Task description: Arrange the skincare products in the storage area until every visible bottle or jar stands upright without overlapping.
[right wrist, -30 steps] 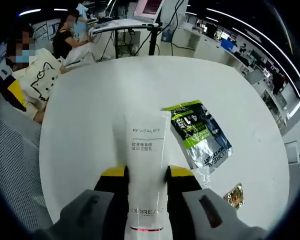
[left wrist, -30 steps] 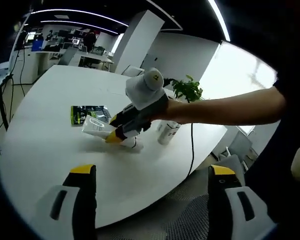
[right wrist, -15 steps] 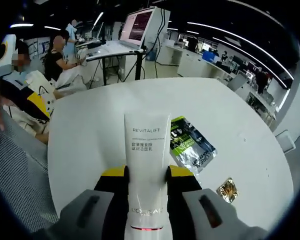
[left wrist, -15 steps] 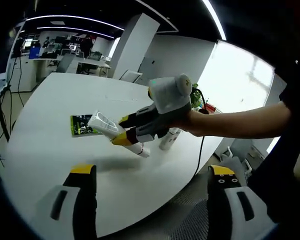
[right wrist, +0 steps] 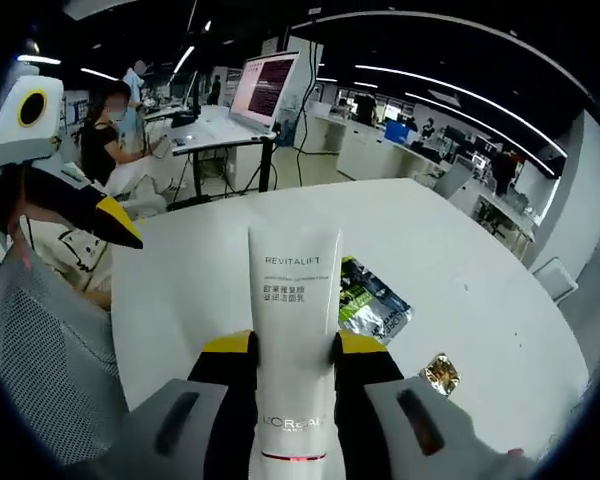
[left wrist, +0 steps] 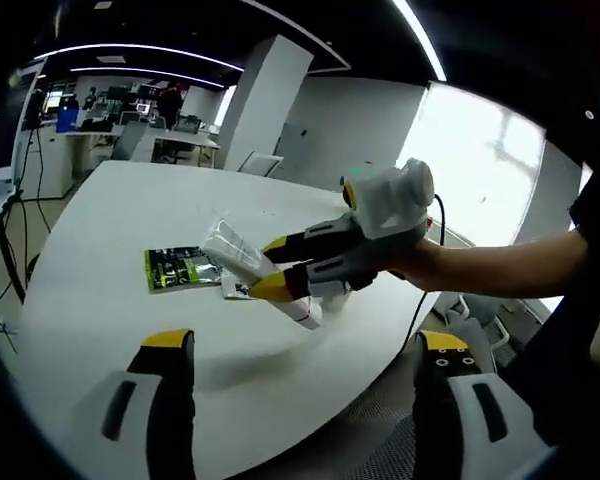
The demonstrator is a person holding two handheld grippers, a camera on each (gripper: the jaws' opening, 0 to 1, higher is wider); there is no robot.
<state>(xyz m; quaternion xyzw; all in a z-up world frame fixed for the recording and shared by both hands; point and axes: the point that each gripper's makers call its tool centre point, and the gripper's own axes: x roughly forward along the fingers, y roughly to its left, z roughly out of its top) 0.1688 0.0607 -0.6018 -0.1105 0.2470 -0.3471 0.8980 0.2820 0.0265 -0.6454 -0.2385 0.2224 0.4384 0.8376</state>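
Observation:
A white L'Oreal Revitalift tube (right wrist: pixel 292 300) is clamped between the yellow-tipped jaws of my right gripper (right wrist: pixel 292 345), which is shut on it, flat end pointing away. In the left gripper view the right gripper (left wrist: pixel 270 266) comes in from the right, held by a person's arm, and carries the tube (left wrist: pixel 238 250) tilted in the air above the white round table (left wrist: pixel 100 300). My left gripper (left wrist: pixel 302 345) is open near the table's edge with nothing between its jaws. It also appears at the left of the right gripper view as the left gripper (right wrist: pixel 80 205).
A green sachet (right wrist: pixel 372 305) lies flat on the table (right wrist: pixel 460 280), seen too as the green sachet (left wrist: pixel 182 268). A small gold sachet (right wrist: pixel 440 372) lies nearer the edge. A mesh chair (right wrist: pixel 40 380) stands beside the table. Desks, a monitor (right wrist: pixel 265 90) and seated people are beyond.
The right gripper has lifted the tube off the table and carried it higher and toward the right of the left gripper view. The left gripper stays open.

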